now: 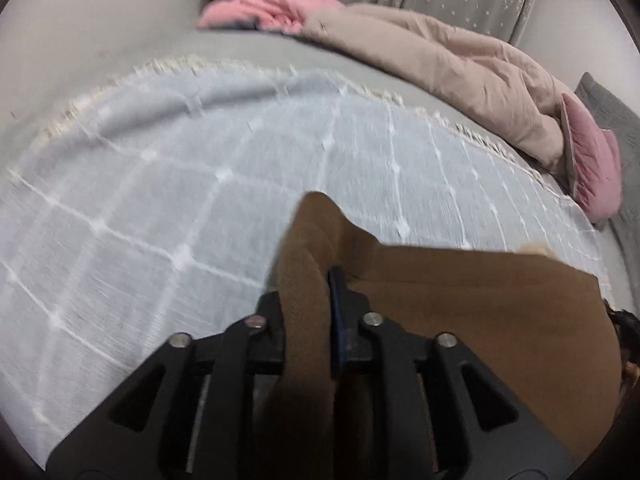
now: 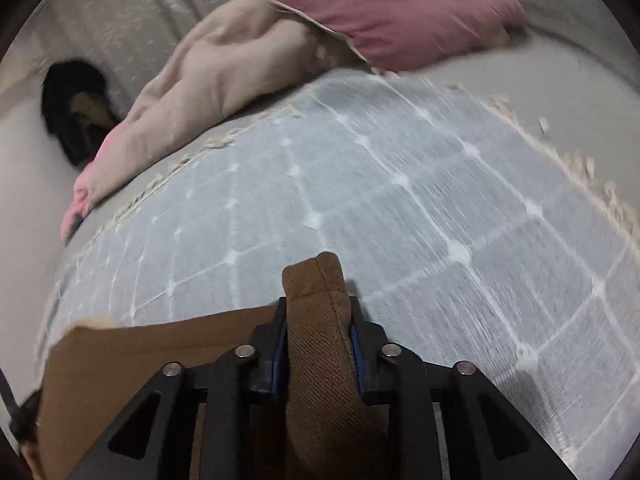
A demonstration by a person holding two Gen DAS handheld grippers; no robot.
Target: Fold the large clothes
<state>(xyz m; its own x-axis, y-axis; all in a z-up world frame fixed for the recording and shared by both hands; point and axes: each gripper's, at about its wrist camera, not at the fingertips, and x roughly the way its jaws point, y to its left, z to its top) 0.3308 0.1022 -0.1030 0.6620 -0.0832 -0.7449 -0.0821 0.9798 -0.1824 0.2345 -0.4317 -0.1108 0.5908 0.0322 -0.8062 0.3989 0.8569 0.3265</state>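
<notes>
Brown garment (image 1: 460,300): one, its edge bunched at six o'clock; I see my left hand-held gripper (image 1: 308,304) and right hand-held gripper (image 2: 318,320) each clenching it above one checked blanket (image 2: 400,208).

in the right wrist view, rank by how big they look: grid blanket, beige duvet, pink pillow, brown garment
1. grid blanket, by far the largest
2. beige duvet
3. pink pillow, close to the duvet, so unsure
Brown garment: unranked; it sits right at the camera, clamped in the right gripper.
</notes>
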